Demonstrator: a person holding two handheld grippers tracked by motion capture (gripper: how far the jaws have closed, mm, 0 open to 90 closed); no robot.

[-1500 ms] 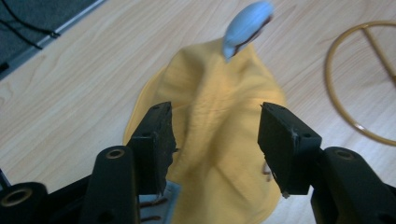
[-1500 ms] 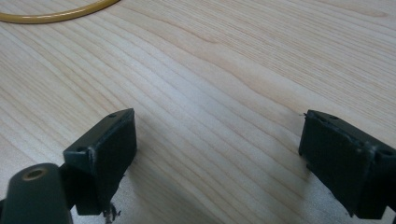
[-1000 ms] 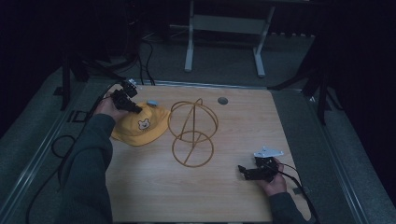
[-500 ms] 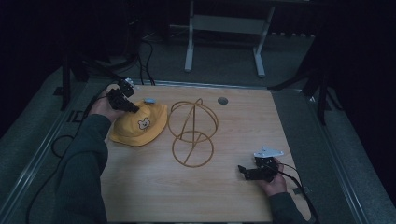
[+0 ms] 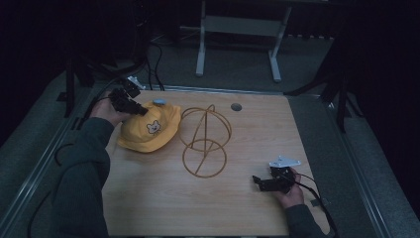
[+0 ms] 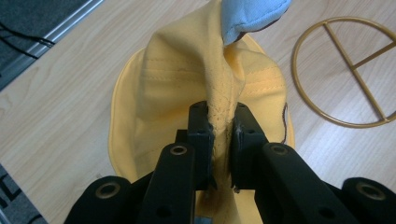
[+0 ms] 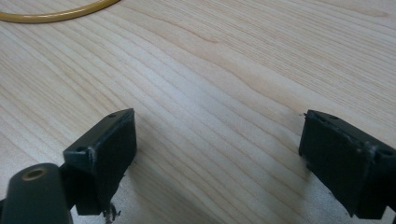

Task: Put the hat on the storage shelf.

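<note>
A yellow hat [image 5: 148, 131] with a small bear patch lies at the table's left, beside a gold wire hat stand [image 5: 204, 141]. My left gripper [image 5: 141, 111] is shut on a pinched fold of the hat's brim [image 6: 219, 112], which bunches up between the jaws; a blue ear [image 6: 250, 16] of the hat shows above. The stand's gold ring [image 6: 348, 70] lies to the right of the hat. My right gripper [image 5: 256, 180] rests low at the table's front right, its jaws wide open over bare wood [image 7: 219, 135], holding nothing.
A small grey disc [image 5: 236, 106] sits near the table's far edge. Metal rails edge the wooden table [image 5: 163, 198] on both sides, with cables on the floor at the left. A white frame's legs [image 5: 237, 29] stand beyond the table.
My left gripper has shifted slightly left and back along the hat's far-left edge, still pinching it. The right gripper has not moved.
</note>
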